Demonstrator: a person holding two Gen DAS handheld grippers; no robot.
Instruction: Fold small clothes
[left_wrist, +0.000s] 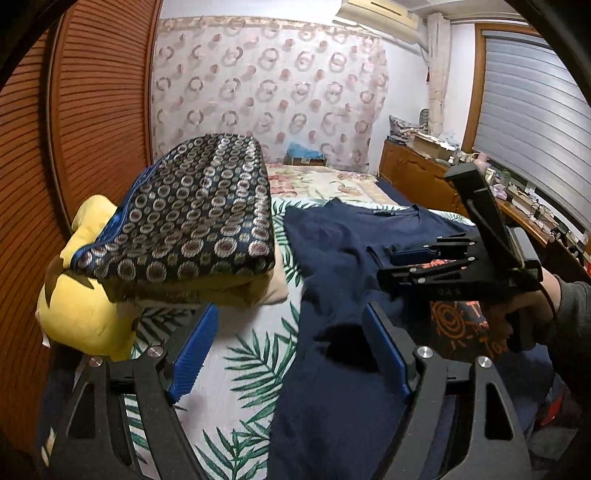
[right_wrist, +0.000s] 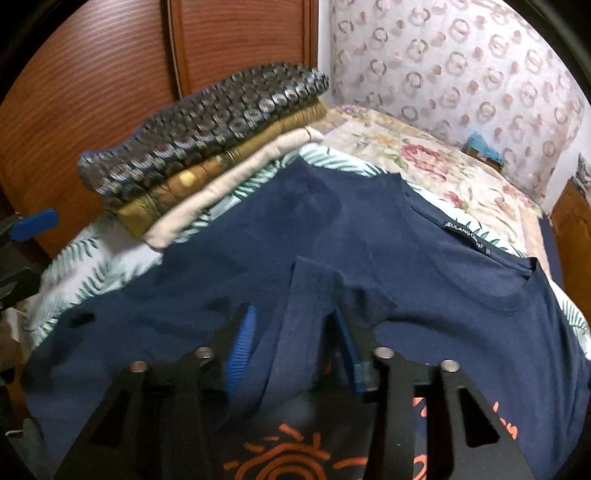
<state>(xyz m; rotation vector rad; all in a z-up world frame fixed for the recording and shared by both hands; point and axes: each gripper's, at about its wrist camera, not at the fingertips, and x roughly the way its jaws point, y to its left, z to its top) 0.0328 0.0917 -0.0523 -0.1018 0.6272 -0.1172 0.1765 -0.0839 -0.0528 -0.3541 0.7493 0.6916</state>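
Observation:
A navy T-shirt (left_wrist: 332, 240) (right_wrist: 295, 221) with an orange print lies spread on the leaf-print bedspread (left_wrist: 251, 350). In the right wrist view one sleeve (right_wrist: 325, 288) is turned onto the shirt's body and runs between my right gripper's (right_wrist: 291, 317) blue pads, which stand narrowly apart; I see no firm pinch. In the left wrist view a hand (left_wrist: 524, 317) holds that right gripper (left_wrist: 391, 264). My left gripper (left_wrist: 291, 314) hangs wide open over the shirt's left edge, holding nothing. A stack of folded clothes (left_wrist: 184, 206) (right_wrist: 207, 129) sits at the left.
Wooden louvred wardrobe doors (left_wrist: 74, 129) stand close behind the stack. A yellow cloth (left_wrist: 85, 306) bulges beside it. A floral cover (left_wrist: 314, 177) spreads over the far bed, up to a patterned curtain. A wooden sideboard (left_wrist: 417, 173) with clutter runs along the right wall.

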